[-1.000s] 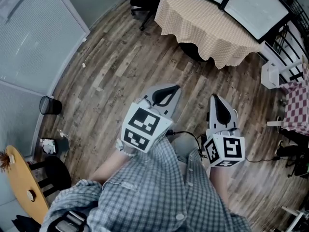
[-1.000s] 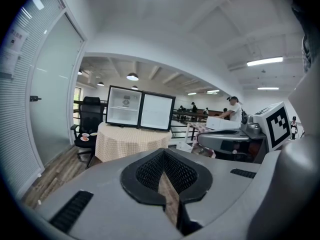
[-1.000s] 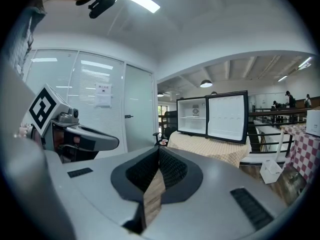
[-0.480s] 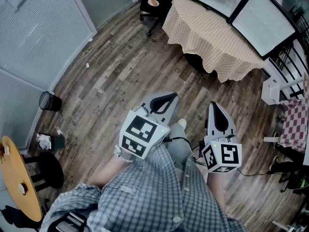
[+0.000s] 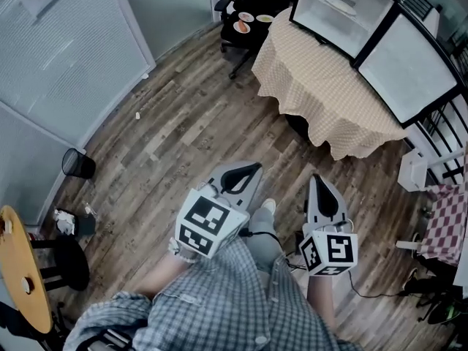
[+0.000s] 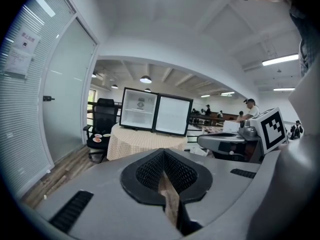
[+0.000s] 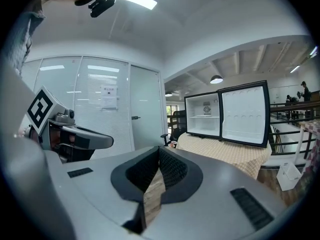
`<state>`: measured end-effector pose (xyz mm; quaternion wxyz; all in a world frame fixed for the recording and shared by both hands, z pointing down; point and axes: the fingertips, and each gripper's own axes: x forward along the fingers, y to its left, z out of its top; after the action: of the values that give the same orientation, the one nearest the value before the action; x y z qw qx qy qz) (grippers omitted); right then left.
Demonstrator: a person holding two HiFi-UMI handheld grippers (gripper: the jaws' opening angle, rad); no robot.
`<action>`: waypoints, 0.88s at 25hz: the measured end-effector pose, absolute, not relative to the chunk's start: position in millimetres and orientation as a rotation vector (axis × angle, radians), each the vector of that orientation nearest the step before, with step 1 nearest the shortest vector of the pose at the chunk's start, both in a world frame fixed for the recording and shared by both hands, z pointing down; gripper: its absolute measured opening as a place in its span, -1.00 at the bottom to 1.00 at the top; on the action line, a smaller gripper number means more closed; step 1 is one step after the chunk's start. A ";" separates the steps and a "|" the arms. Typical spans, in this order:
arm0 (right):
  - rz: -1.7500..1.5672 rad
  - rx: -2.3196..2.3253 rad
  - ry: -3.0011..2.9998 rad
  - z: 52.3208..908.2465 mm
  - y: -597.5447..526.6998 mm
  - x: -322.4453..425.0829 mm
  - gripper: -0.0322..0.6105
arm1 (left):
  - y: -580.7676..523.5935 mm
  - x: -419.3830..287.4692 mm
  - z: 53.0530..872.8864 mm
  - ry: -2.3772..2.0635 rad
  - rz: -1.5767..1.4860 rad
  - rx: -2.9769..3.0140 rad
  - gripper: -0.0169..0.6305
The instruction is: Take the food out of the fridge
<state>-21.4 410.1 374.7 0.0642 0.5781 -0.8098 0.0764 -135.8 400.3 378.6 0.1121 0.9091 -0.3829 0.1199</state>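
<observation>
A small black fridge (image 5: 344, 6) stands open on a round table with a checked cloth (image 5: 314, 72), its door (image 5: 406, 68) swung to the right. Its white inside (image 6: 139, 109) (image 7: 204, 115) is too far off to make out any food. Two plates of food (image 5: 242, 27) sit on a black chair (image 5: 245, 9) left of the table. My left gripper (image 5: 245, 170) (image 6: 163, 156) and right gripper (image 5: 319, 183) (image 7: 159, 154) are held side by side above the wooden floor, well short of the table. Both point towards it, shut and with nothing in them.
A glass partition with blinds (image 5: 66, 64) runs along the left. A black bin (image 5: 76, 163), an orange round table (image 5: 22, 269) and a black stool (image 5: 66, 262) stand at the lower left. A white stand (image 5: 415, 172) and a red checked cloth (image 5: 446, 225) are on the right.
The person has walked towards the table, carrying both grippers along. The open fridge and the chair with plates have come further into the head view.
</observation>
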 end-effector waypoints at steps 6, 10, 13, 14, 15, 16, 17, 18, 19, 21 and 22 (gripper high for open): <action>0.245 1.684 -2.476 372.6 357.9 -4.2 -0.87 | 350.5 -104.7 372.9 -1.127 0.352 2.654 -0.93; 0.250 1.658 -2.481 368.6 318.5 14.1 -0.87 | 311.2 -86.5 363.2 -1.149 0.323 2.655 -0.93; 0.203 1.632 -2.484 358.5 285.9 33.5 -0.87 | 278.1 -72.1 356.8 -1.185 0.279 2.633 -0.93; 0.189 1.630 -2.481 356.0 276.1 42.5 -0.87 | 268.9 -65.2 355.7 -1.192 0.269 2.624 -0.93; 0.178 1.629 -2.477 354.1 266.8 50.8 -0.87 | 261.0 -58.8 355.1 -1.197 0.266 2.618 -0.93; 0.173 1.630 -2.477 352.6 257.7 57.8 -0.87 | 253.8 -53.5 354.6 -1.202 0.265 2.616 -0.93; 0.176 1.633 -2.480 351.2 248.8 63.5 -0.87 | 246.7 -49.3 353.7 -1.207 0.264 2.616 -0.93; 0.183 1.637 -2.489 349.5 239.9 68.3 -0.87 | 239.4 -45.6 352.3 -1.214 0.262 2.618 -0.93; 0.190 1.640 -2.499 347.4 231.3 72.5 -0.87 | 232.0 -42.2 350.2 -1.220 0.258 2.619 -0.93; 0.198 1.641 -2.520 344.2 216.2 79.7 -0.87 | 218.8 -35.2 345.0 -1.228 0.245 2.618 -0.93; 0.196 1.638 -2.528 343.3 209.9 82.6 -0.87 | 213.2 -32.1 342.8 -1.232 0.240 2.617 -0.93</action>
<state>82.6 209.9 343.3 0.0616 0.5416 -0.8359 0.0649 -32.1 213.2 342.8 0.1190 0.8952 -0.4215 0.0820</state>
